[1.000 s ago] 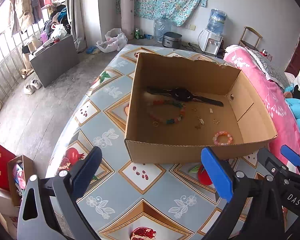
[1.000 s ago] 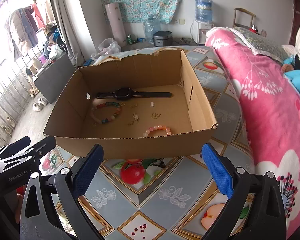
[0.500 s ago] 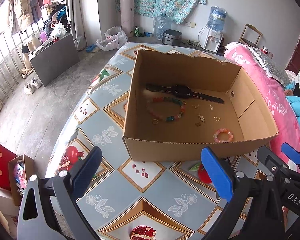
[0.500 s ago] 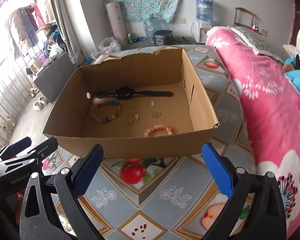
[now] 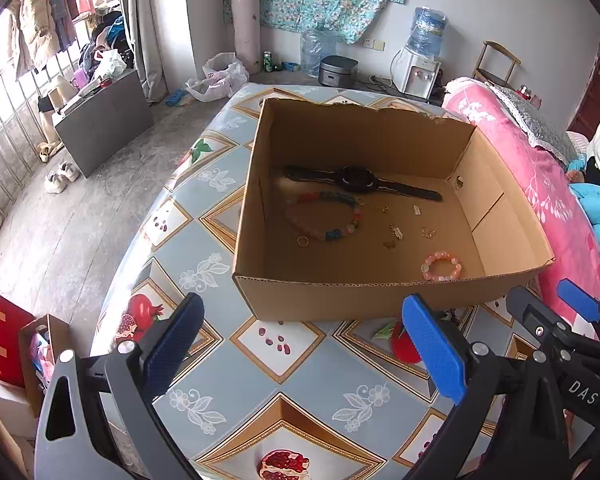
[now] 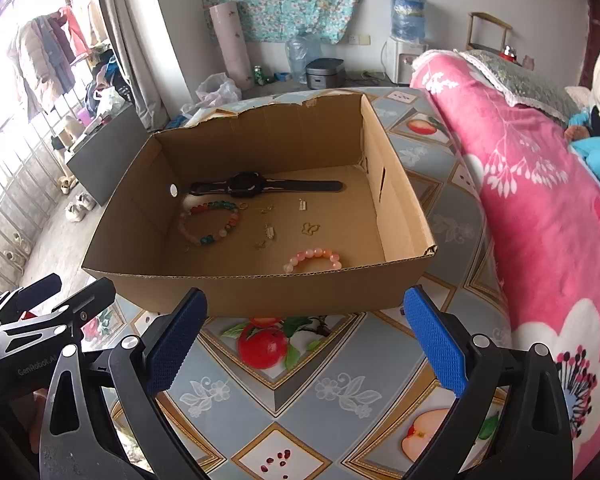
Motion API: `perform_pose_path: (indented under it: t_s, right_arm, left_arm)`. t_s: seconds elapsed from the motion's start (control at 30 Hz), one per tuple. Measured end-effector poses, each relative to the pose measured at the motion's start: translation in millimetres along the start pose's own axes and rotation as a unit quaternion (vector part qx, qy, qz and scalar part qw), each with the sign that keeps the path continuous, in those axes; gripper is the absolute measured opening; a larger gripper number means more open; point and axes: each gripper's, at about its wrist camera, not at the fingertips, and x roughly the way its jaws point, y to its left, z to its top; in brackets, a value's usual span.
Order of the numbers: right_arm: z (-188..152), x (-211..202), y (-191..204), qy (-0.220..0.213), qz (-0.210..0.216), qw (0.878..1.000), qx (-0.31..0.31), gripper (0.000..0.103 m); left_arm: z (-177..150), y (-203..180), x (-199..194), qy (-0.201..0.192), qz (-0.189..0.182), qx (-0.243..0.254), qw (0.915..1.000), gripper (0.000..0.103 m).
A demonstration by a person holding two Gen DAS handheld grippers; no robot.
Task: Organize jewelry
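Tablecloth [image 5: 228,364] with fruit print covers the table beside a pink blanket [image 6: 540,208], and the jewelry-filled cardboard box [image 5: 340,300] sits at 12 o'clock beyond both wide-spread, empty grippers, left gripper [image 5: 304,344] and right gripper [image 6: 306,340].

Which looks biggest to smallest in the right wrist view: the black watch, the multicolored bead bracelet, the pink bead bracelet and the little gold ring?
1. black watch, longest, laid out flat
2. multicolored bead bracelet
3. pink bead bracelet, partly hidden behind the cardboard box front wall, though nearer the camera
4. gold ring, by far the smallest
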Motion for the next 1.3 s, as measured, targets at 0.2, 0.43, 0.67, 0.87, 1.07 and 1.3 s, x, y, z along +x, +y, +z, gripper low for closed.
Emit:
perform_pose_path:
  t_s: [0.2,0.43,0.67,0.87,1.07,1.3]
  right_arm:
    - [0.1,0.5,-2.0,0.001,0.001,1.0,0.002,0.095]
    - [-0.9,0.1,-1.8,0.001,0.0,1.0,0.002,0.095]
    - [-2.2,-1.1,-2.4,0.002,0.001,1.0,0.004,0.095]
    - [-2.7,-1.4,-2.6,0.003,0.001,1.0,0.004,0.095]
    - [-3.5,-0.7,-2.5,0.005,0.002,1.0,0.004,0.095]
    - [-3.2,-0.4,-2.2,0.005,0.002,1.0,0.004,0.095]
  left_arm:
    - [0.3,-1.5,-0.3,-0.001,0.0,0.002,1.0,0.098]
    - [0.5,-2.8,-0.7,-0.001,0.0,0.003,1.0,0.098]
    - [0.3,-3.3,-0.9,0.0,-0.001,0.003,1.0,0.098]
    - [-1.5,-3.3,-0.1,0.001,-0.002,0.005,1.0,0.098]
    - [-2.0,-3.4,0.2,0.002,-0.002,0.004,1.0,0.098]
    - [-1.8,-3.3,0.1,0.001,-0.003,0.005,1.0,0.098]
